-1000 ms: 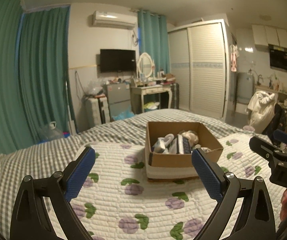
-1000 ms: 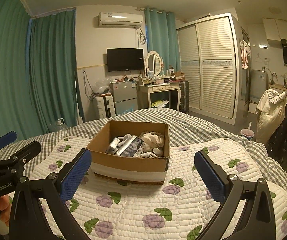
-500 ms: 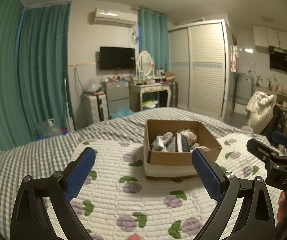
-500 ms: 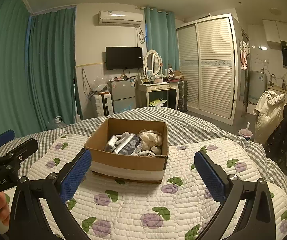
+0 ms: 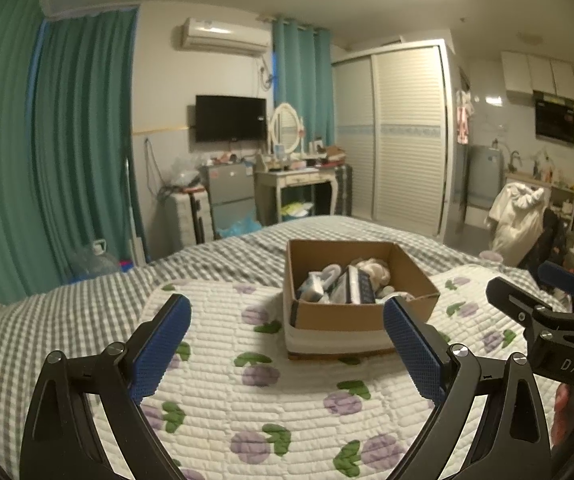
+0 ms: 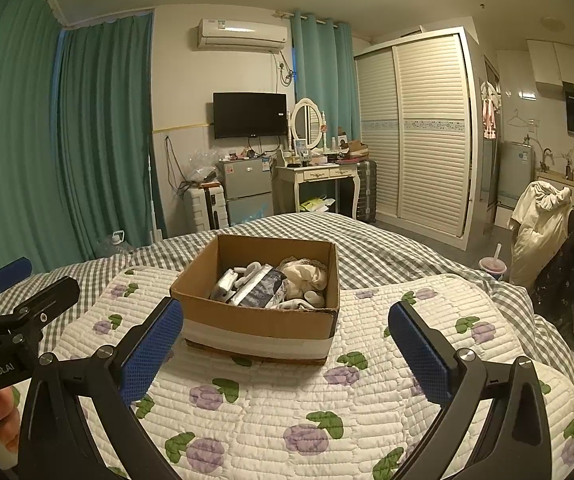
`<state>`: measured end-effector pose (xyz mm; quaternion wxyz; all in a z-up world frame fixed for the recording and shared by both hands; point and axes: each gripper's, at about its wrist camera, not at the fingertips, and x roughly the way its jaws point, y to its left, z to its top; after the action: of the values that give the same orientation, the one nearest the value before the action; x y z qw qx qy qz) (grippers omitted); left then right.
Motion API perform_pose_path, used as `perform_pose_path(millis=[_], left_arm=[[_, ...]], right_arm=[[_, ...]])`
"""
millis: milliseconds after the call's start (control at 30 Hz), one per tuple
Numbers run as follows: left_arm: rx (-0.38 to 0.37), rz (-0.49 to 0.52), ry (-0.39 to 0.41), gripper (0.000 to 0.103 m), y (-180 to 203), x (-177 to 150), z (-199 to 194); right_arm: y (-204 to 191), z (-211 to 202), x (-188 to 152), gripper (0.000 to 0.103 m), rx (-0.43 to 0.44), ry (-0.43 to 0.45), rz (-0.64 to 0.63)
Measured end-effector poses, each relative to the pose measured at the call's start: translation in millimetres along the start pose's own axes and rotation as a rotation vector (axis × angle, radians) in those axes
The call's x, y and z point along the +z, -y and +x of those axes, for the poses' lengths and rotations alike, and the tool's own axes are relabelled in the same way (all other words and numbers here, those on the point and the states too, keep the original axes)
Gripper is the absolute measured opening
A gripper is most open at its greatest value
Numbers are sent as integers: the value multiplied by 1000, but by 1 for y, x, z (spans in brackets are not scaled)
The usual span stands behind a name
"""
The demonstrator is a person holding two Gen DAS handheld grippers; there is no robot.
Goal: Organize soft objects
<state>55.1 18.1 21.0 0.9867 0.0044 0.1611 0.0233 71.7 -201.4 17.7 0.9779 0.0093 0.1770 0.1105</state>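
Observation:
An open cardboard box [image 5: 343,316] [image 6: 255,322] stands on the white quilt with purple flowers [image 5: 287,396] [image 6: 271,412]. It holds several soft things: white and grey rolled items [image 6: 239,276], a dark patterned packet [image 6: 261,290] and a cream plush [image 6: 307,278]. My left gripper [image 5: 287,336] is open and empty, held above the quilt in front of the box. My right gripper [image 6: 287,340] is open and empty, also short of the box. Each gripper shows at the other view's edge.
The quilt lies on a grey checked bedspread [image 6: 387,248]. Behind the bed stand a dressing table [image 6: 319,178], a small fridge [image 6: 245,190], a suitcase [image 6: 203,208] and a louvred wardrobe [image 6: 415,136]. Teal curtains [image 5: 47,152] hang at the left. A chair with clothes [image 6: 543,232] is at the right.
Both grippers have drawn back a little and tilted up slightly, so the box sits a bit farther and lower in view. Both stay open and empty.

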Motion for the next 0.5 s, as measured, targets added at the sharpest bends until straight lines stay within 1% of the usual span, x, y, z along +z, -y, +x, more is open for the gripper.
perform_pose_path(millis=[500], left_arm=[[-10,-5,-11,99,-2,-2,4]], right_arm=[[-2,-1,0,103,-1,-6,4]])
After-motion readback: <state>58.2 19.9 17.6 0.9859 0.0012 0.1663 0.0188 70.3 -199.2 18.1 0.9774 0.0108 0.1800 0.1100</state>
